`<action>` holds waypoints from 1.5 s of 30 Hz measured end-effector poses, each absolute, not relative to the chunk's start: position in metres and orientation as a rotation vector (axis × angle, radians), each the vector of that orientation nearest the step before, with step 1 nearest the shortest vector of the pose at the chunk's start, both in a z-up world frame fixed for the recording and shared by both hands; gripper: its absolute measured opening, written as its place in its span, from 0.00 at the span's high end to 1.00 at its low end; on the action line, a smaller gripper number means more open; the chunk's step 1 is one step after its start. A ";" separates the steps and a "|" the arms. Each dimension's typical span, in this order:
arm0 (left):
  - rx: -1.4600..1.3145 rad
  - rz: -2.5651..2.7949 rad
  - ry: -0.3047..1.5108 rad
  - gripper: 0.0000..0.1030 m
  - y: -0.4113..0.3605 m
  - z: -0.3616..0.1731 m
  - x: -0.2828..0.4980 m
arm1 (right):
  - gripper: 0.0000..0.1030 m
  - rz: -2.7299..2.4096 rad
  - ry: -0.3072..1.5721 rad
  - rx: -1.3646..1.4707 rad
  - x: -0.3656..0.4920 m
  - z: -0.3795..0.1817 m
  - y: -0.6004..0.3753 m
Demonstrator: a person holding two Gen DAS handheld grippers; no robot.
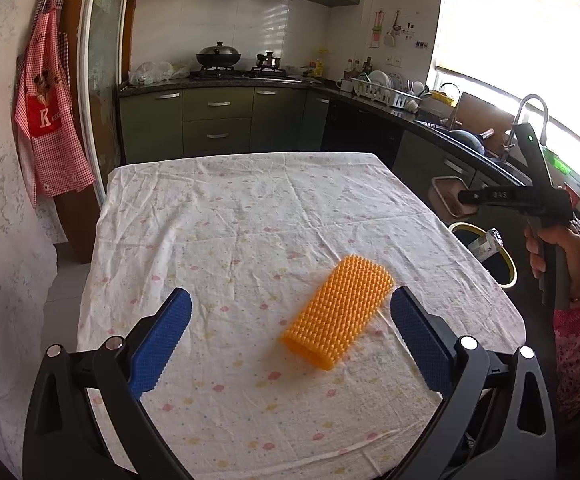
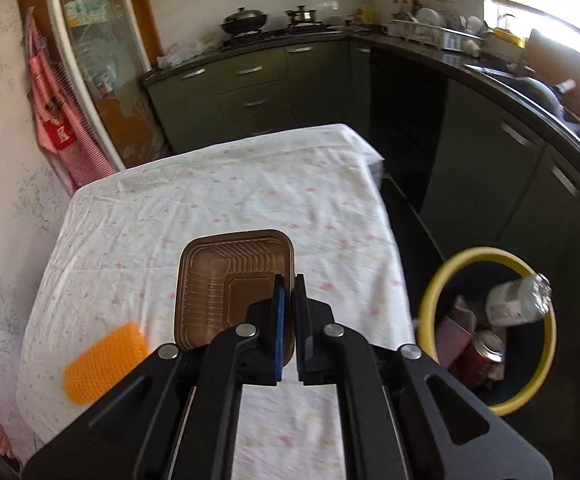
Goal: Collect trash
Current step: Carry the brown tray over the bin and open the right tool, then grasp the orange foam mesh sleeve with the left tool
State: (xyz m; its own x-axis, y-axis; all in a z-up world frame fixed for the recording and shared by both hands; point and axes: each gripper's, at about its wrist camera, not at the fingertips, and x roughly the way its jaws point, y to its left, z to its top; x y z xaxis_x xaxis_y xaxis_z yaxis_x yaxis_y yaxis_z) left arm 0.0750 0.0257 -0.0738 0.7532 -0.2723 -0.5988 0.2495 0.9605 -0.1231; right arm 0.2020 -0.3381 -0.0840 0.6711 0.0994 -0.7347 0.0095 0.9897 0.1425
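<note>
Right tongs carry a brown tray toward the bin; left tongs gape over the last orange piece.

The right tongs (image 2: 289,284) are pinched nearly shut on the rim of a brown plastic tray (image 2: 226,280), held in the air above the cloth-covered counter (image 2: 170,216); the yellow-rimmed bin (image 2: 430,304), already holding a can, a bottle and other scraps, sits on the floor at about three o'clock from them, just off the counter's edge, so the drop looks like a short swing to the right. The left tongs (image 1: 290,336) are spread wide with nothing in them, and the orange spiky mat (image 1: 338,312) lies on the counter between their blue pads (image 1: 162,340), nearer the right-hand one, its long axis running from one o'clock to seven. The left hand is plainly the closer to it.
</note>
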 end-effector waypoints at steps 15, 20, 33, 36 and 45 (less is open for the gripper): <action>0.009 -0.342 0.678 0.05 -0.014 -0.073 0.079 | 0.95 -0.370 0.904 0.343 0.161 -0.151 -0.522; 0.017 -0.337 0.686 0.05 -0.016 -0.072 0.080 | 0.78 -0.413 0.877 0.395 0.151 -0.159 -0.541; 0.040 -0.481 0.742 0.05 -0.035 -0.092 0.098 | 0.65 -0.273 0.765 0.409 0.090 -0.137 -0.494; 0.091 -0.571 0.762 0.05 -0.044 -0.096 0.108 | 0.59 -0.232 0.739 0.397 0.085 -0.125 -0.484; 0.227 -0.689 0.927 0.05 -0.066 -0.134 0.159 | 0.57 -0.212 0.725 0.389 0.079 -0.116 -0.472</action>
